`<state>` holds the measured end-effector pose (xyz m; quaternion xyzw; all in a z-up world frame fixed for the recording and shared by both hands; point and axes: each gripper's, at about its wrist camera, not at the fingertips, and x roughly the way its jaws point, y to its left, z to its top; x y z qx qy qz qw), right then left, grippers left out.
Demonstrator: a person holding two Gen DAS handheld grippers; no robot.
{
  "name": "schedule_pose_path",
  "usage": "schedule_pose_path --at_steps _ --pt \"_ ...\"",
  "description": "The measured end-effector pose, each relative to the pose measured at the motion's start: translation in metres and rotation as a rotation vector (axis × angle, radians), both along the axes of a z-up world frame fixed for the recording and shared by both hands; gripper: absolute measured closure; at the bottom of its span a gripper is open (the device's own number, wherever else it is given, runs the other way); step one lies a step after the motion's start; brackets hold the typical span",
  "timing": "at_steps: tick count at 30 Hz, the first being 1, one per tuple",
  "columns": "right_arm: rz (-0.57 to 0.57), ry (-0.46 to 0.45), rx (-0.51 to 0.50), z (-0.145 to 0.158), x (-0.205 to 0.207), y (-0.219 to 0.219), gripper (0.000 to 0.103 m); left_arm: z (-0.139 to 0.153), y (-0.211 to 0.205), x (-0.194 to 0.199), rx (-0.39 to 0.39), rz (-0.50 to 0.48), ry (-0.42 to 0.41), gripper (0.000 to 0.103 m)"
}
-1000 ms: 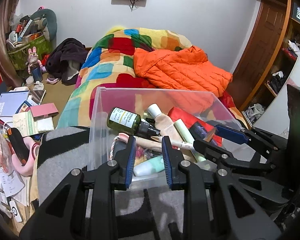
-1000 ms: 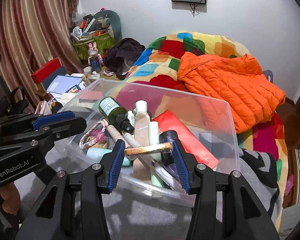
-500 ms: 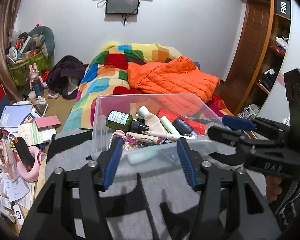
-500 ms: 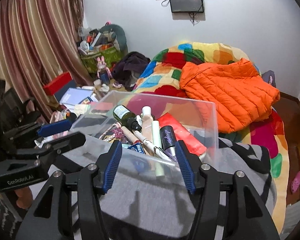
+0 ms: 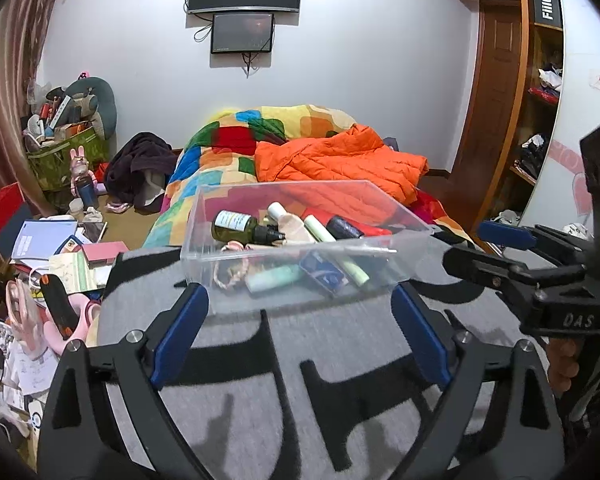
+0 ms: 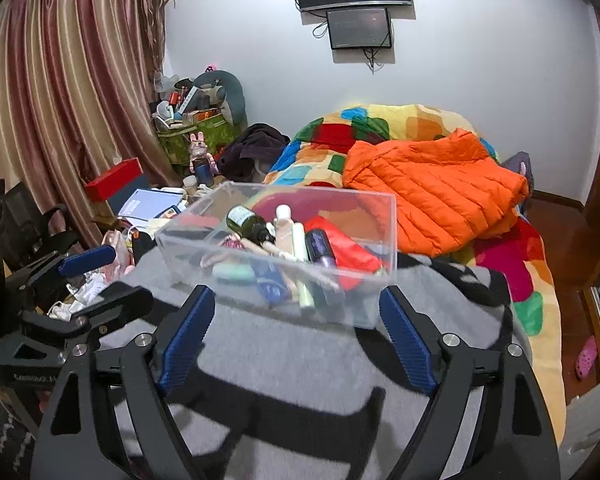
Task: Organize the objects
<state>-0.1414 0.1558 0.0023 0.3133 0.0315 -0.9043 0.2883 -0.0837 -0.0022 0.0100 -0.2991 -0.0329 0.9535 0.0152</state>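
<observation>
A clear plastic bin [image 5: 204,216] [image 6: 394,220] stands on a grey and black blanket [image 5: 340,352] [image 6: 300,360]. It holds a dark green bottle [image 5: 236,226] [image 6: 246,220], tubes, a red packet [image 6: 346,248] and several other small cosmetics. My left gripper [image 5: 300,328] is wide open and empty, held back from the bin's near wall. My right gripper [image 6: 296,328] is wide open and empty, also short of the bin. Each gripper shows in the other's view: the right gripper [image 5: 500,256] at the right edge, the left gripper [image 6: 92,280] at the left edge.
A colourful quilt [image 5: 236,152] and an orange puffer jacket [image 5: 340,160] [image 6: 440,184] lie on the bed behind the bin. Books, papers and clutter [image 5: 60,248] cover the floor at left. A wooden door and shelves [image 5: 532,112] stand at right.
Both grippers have pulled back from inside the bin and opened wide. The gold tube that lay between the right gripper's fingers is no longer there.
</observation>
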Motion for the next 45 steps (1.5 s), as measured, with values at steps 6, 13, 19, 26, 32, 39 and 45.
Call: schedule_pose_path --at_steps 6,13,19,26,32,39,45 --pt "-0.018 0.009 -0.007 -0.008 0.014 0.007 0.021 -0.006 0.001 0.005 0.024 0.014 -0.005 0.009" --pt "-0.016 0.037 0.012 -0.007 0.019 0.001 0.020 -0.008 0.001 0.004 0.024 0.026 -0.001 0.009" --pt "-0.019 0.046 0.025 -0.008 0.020 -0.001 0.020 -0.009 0.004 0.003 0.020 0.015 -0.004 0.009" --pt "-0.026 0.039 0.019 -0.009 0.019 -0.001 0.020 -0.009 0.005 0.002 0.025 0.014 -0.006 0.009" --pt "-0.036 0.031 0.014 -0.010 0.018 0.000 0.020 -0.009 0.003 0.002 0.030 0.025 -0.010 0.008" --pt "-0.043 0.032 0.007 -0.009 0.017 0.003 0.020 -0.009 0.004 0.002 0.026 0.022 -0.007 0.006" --pt "-0.043 0.032 0.007 -0.009 0.017 0.003 0.020 -0.009 0.006 0.002 0.024 0.017 -0.007 0.005"
